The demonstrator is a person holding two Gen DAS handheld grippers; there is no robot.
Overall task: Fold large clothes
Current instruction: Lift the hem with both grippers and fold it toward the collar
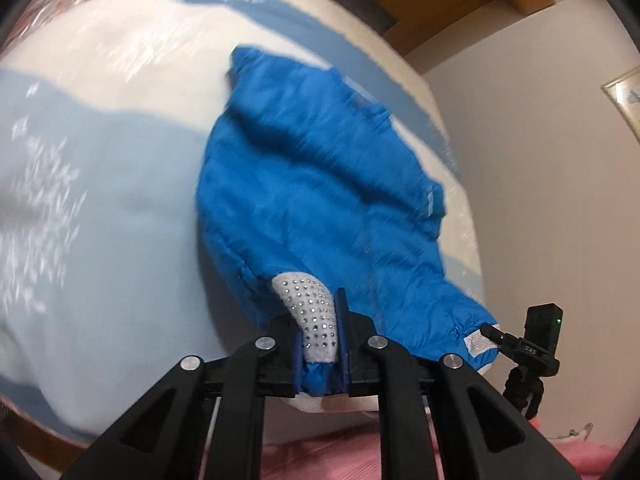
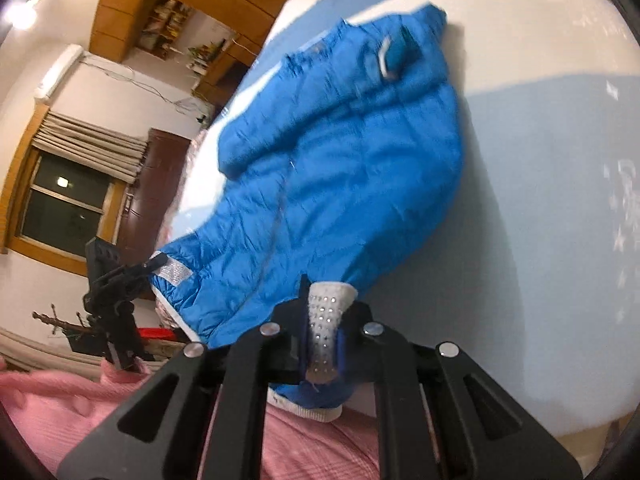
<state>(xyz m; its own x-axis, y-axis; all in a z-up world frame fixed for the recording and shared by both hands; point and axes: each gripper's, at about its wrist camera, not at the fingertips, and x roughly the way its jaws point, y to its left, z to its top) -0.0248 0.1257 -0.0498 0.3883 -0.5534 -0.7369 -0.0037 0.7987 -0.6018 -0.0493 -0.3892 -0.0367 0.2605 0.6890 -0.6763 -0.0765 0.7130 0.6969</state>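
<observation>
A bright blue padded jacket (image 1: 316, 184) lies spread on a bed with a pale blue and white cover (image 1: 100, 184). My left gripper (image 1: 320, 344) is shut on one corner of its hem, pinching a white studded trim strip (image 1: 312, 312) between the blue pads. In the right wrist view the same jacket (image 2: 340, 168) stretches away across the bed cover (image 2: 540, 240), and my right gripper (image 2: 324, 344) is shut on the other hem corner with its studded trim (image 2: 326, 320). The opposite gripper shows in each view, at the jacket's far hem corner (image 1: 536, 340) (image 2: 116, 280). The hem is lifted off the bed.
A pink quilt (image 2: 60, 408) lies along the near edge of the bed. Beyond the bed are a white wall (image 1: 540, 160), a dark window with a blind (image 2: 68, 200), a wooden cabinet (image 2: 152, 208) and wooden shelving (image 2: 168, 20).
</observation>
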